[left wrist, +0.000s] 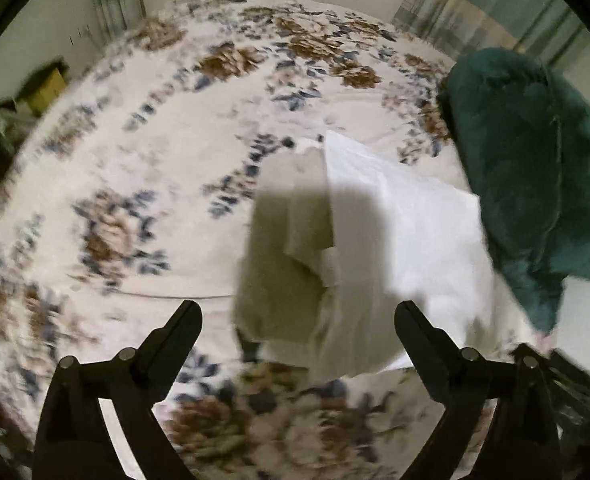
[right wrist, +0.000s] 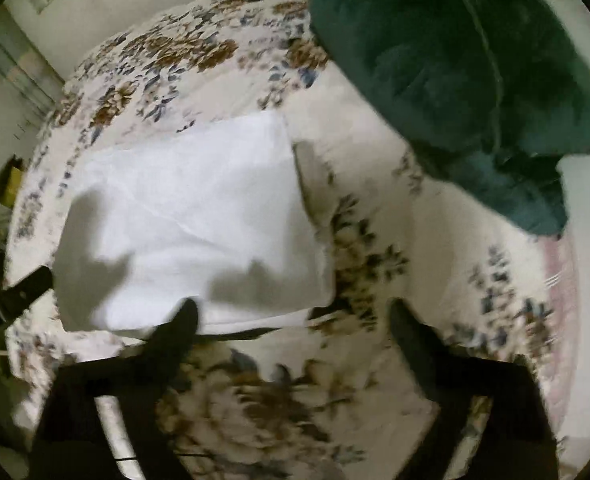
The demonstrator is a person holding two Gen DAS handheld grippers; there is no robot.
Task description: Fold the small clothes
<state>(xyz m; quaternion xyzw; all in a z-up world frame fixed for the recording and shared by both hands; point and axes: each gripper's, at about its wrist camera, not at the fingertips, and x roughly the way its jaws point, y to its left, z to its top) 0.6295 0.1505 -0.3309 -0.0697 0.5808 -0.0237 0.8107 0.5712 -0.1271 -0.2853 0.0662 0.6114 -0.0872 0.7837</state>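
Both grippers point steeply down at the bed, frames motion-blurred. Left gripper [left wrist: 298, 316]: fingers [left wrist: 183, 320] spread wide, nothing clamped; the white garment [left wrist: 395, 220] sits in the gap between the tips in the lower middle of the left wrist view, but neither pad presses on it. The garment looks folded, with a beige-shadowed flap [left wrist: 287, 248] on its left half and a bright white panel on the right. Right gripper [right wrist: 293, 316]: fingers [right wrist: 411, 328] also spread wide, holding nothing. In the right wrist view the left fingertip overlaps the lower edge of the white garment [right wrist: 191, 216], and I can't tell through the blur whether it touches the cloth; the right fingertip is over bare bedspread, apart from the garment. There the garment lies flat, centre-left of frame, on the floral bedspread [right wrist: 279, 400]. A black part of the left gripper [right wrist: 15, 296] pokes in at the left edge, just beside the garment's lower-left corner. A dark green garment [right wrist: 455, 80] is heaped in the upper right, well apart from the white one. Curtains [left wrist: 495, 4] hang along the top of the left wrist view.
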